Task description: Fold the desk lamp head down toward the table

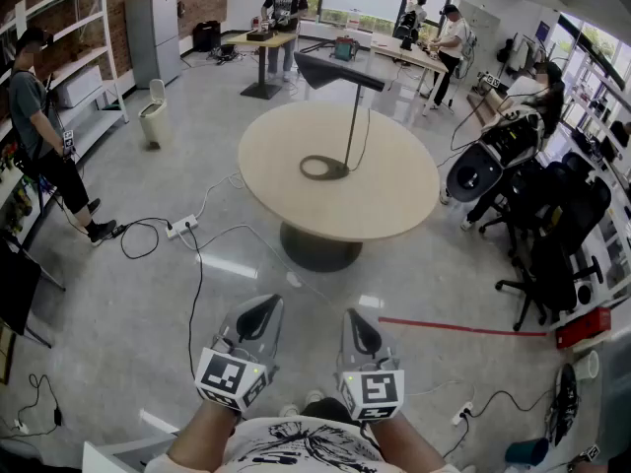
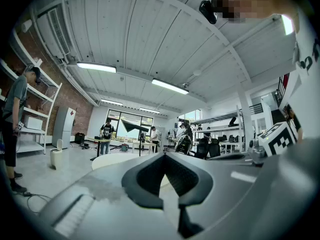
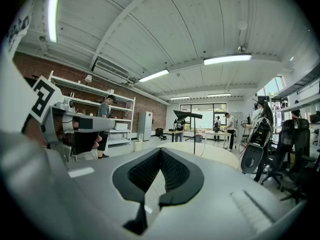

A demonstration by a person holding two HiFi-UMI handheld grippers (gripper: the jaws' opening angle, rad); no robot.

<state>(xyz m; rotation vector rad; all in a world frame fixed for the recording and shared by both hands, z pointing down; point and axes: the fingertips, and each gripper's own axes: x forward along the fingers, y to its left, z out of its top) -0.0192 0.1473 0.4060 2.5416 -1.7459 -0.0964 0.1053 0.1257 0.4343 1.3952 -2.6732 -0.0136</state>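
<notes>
A black desk lamp stands on a round beige table (image 1: 296, 200), several steps ahead of me. Its flat head (image 1: 335, 71) sits high on a thin stem above a ring-shaped base (image 1: 323, 168). Both grippers are held low by my body, far from the lamp. The left gripper (image 1: 264, 305) and the right gripper (image 1: 357, 315) are shut, with nothing between their jaws. The lamp (image 2: 132, 125) appears small beyond the left gripper (image 2: 163, 155) in the left gripper view. It also shows as the lamp (image 3: 188, 115) past the right gripper (image 3: 160, 150) in the right gripper view.
Cables and a power strip (image 1: 181, 229) lie on the floor left of the table. A red tape line (image 1: 463, 327) runs at the right. Office chairs (image 1: 552, 235) crowd the right side. A person (image 1: 39, 136) stands by the left shelves; others work at back tables.
</notes>
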